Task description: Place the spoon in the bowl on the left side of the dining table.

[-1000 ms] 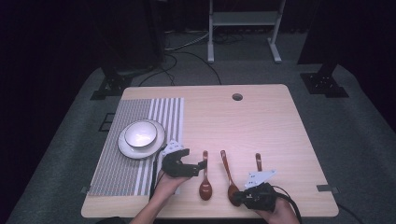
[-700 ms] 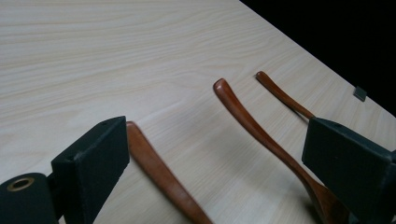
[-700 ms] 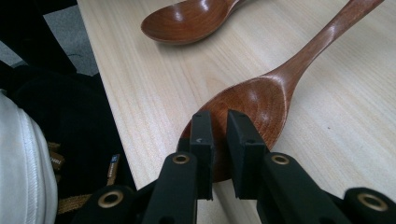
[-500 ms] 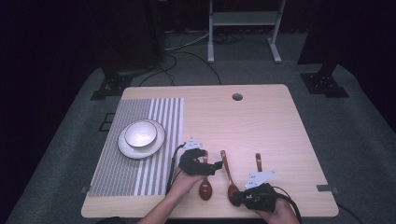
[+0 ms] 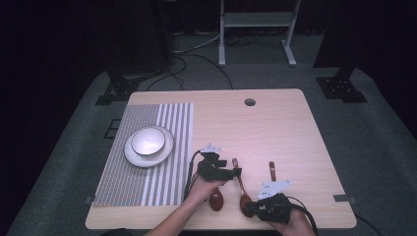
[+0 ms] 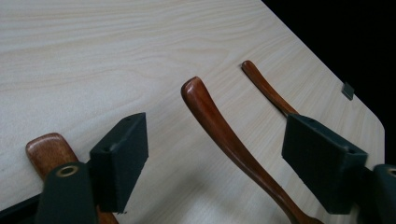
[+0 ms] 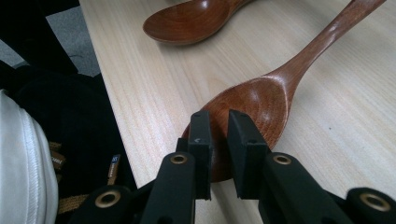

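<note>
Three brown wooden spoons lie side by side near the table's front edge. My left gripper point(image 5: 234, 172) point(image 6: 217, 122) is open, and the middle spoon's handle point(image 6: 224, 130) point(image 5: 236, 166) runs up between its jaws without touching them. The left spoon's handle tip point(image 6: 46, 148) shows beside one jaw, and its bowl point(image 5: 215, 199) lies in front of the hand. The right spoon's handle point(image 5: 271, 169) point(image 6: 264, 84) lies farther off. My right gripper point(image 5: 252, 209) point(image 7: 218, 119) is shut to a narrow slit, its tips over the near rim of the middle spoon's bowl point(image 7: 261, 100) point(image 5: 244, 200).
A striped placemat point(image 5: 147, 123) covers the table's left side, with a white bowl point(image 5: 147, 141) on a plate point(image 5: 167, 147) on it. A cable hole point(image 5: 250, 102) sits near the far edge. The table's front edge point(image 7: 116, 121) and the person's clothing are close by my right gripper.
My left gripper has moved right, from the placemat's edge past the left spoon to straddle the middle spoon's handle. The right gripper has stayed put.
</note>
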Demonstrator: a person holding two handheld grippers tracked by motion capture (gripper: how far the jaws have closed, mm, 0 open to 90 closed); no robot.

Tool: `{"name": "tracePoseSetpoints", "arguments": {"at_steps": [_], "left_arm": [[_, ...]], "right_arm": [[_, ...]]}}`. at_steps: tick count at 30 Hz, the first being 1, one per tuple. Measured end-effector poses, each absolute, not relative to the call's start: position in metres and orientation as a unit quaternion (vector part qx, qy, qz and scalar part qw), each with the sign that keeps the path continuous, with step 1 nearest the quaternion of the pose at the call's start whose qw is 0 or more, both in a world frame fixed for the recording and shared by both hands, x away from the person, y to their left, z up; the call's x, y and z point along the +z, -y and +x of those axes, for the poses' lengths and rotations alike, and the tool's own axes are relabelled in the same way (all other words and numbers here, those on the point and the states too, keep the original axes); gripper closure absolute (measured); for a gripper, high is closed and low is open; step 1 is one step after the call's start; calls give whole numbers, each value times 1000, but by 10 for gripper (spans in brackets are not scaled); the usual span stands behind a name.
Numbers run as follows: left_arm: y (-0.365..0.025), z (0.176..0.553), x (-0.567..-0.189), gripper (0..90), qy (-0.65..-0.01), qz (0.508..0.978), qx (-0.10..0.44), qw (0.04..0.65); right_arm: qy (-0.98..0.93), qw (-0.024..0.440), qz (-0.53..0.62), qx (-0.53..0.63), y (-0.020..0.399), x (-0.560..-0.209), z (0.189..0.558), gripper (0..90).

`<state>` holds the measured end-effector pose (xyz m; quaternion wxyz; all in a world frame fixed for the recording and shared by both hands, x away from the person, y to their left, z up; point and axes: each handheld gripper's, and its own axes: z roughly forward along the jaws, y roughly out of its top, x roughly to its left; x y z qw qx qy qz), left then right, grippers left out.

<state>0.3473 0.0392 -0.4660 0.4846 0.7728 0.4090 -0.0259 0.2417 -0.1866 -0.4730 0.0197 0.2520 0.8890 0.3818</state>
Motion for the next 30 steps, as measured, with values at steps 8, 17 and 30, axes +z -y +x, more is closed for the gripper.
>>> {"name": "tracePoseSetpoints", "arguments": {"at_steps": [8, 17, 30], "left_arm": [[-36, 354, -463, 431, -402, 775, -20, 487], [-37, 362, -471, 550, -404, 763, -72, 500], [-44, 367, -476, 730, -411, 724, -118, 541]], "right_arm": [[-889, 18, 251, 383, 187, -473, 242, 789], [-888, 17, 251, 384, 187, -473, 241, 778], [-885, 6, 254, 390, 189, -474, 242, 729]]}}
